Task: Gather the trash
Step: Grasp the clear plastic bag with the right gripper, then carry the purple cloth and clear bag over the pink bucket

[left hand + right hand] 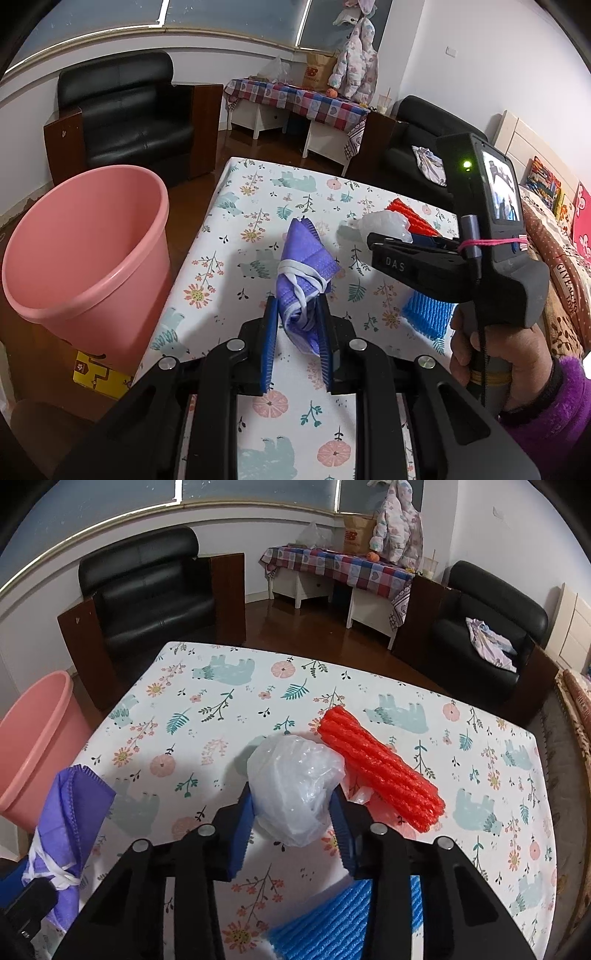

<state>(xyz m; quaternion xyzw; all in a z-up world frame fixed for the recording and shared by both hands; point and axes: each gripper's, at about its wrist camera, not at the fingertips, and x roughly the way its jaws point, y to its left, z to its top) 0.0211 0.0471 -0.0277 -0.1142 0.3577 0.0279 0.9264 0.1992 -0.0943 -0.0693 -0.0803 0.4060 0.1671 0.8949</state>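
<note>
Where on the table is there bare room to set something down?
The far half of the table, toward the black armchair, is bare cloth, as is the left strip beside the pink bucket. It is crowded on the near right, where the red foam roll, plastic bag and blue foam cluster.

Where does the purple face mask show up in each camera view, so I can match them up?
Left wrist: purple face mask at centre, clamped in the left gripper.
Right wrist: far left, beside the right gripper holding the plastic bag.
Shared landmark: pink bin, left of the table.
</note>
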